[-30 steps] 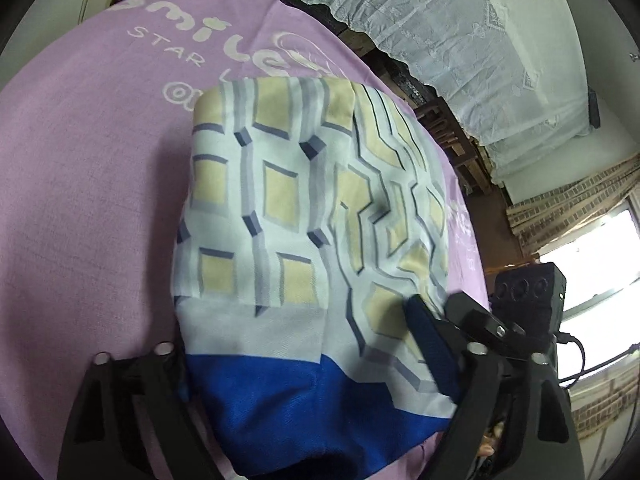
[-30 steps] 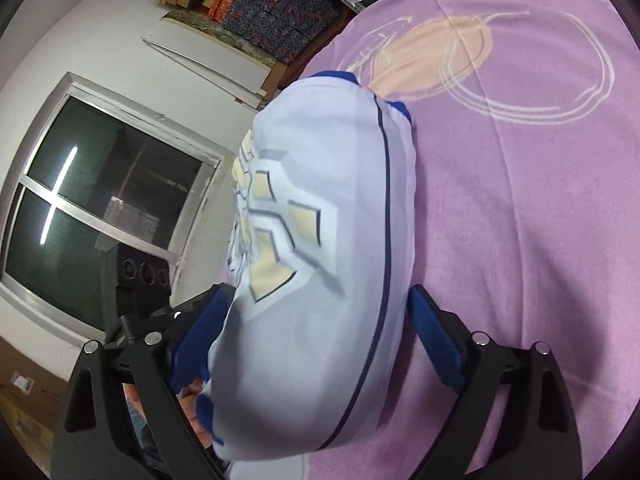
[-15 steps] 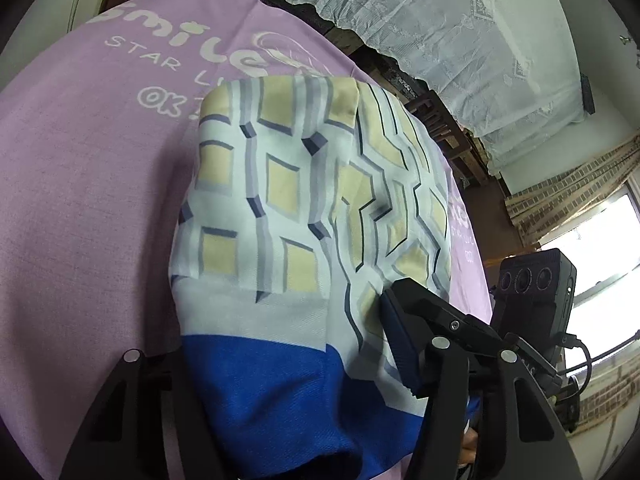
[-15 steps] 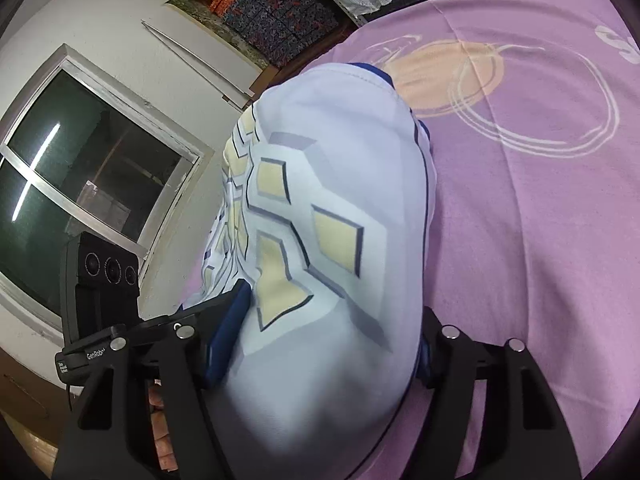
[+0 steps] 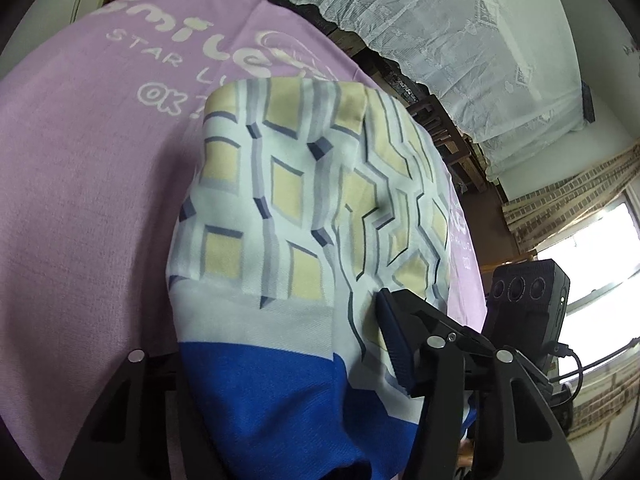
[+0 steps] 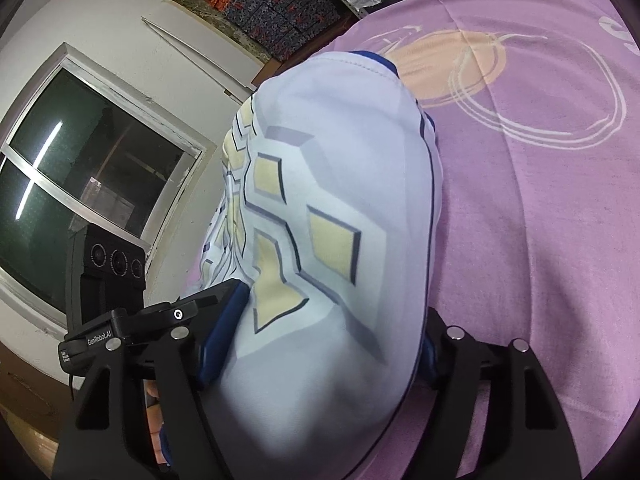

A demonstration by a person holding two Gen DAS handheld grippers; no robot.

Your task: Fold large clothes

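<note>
A folded garment [image 5: 304, 216], pale with yellow blocks outlined in grey-blue and a solid blue band at its near end, is lying on a purple sheet [image 5: 88, 184] printed with white lettering. The left gripper [image 5: 280, 344] is straddling that blue end, and its jaws are closing, the blue pad of one finger [image 5: 394, 344] pressing into the cloth while the other finger is sitting hidden behind the fabric. The right gripper [image 6: 324, 336] is straddling the other end of the same bundle [image 6: 340, 216]; its jaws are easing apart slightly, yet both blue pads are lying against the bulging cloth, so it is gripping the garment. White lace curtains [image 5: 440, 28] are hanging beyond the sheet, and a dark window [image 6: 80, 184] is showing beside the right gripper.
</note>
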